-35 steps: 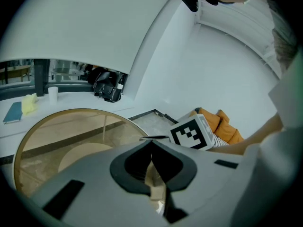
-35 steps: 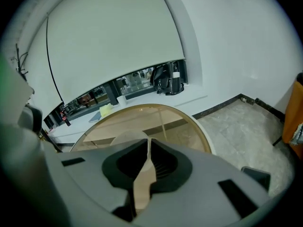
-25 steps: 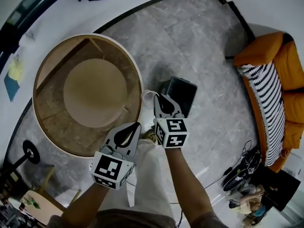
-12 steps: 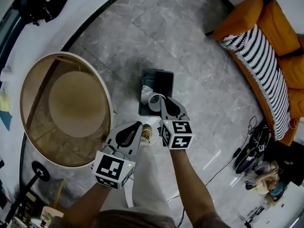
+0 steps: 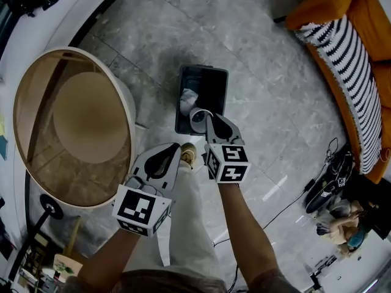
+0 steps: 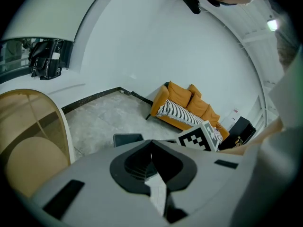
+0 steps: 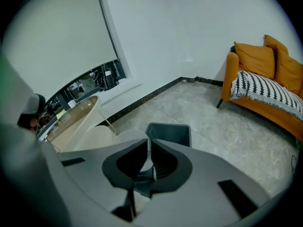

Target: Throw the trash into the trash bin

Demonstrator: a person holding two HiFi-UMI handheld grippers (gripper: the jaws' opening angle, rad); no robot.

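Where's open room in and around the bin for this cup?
In the bin, the right half is bare; crumpled paper sits at its left. Floor between bin and sofa is free. Tight gap beside the table; cables clutter the floor at lower right.

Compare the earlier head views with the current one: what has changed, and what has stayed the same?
The right gripper has carried the cup forward, from short of the bin to above its near edge. The left gripper came along beside it. Nothing was let go: the right gripper is still shut on the cup's wall, and the left is still shut and empty.
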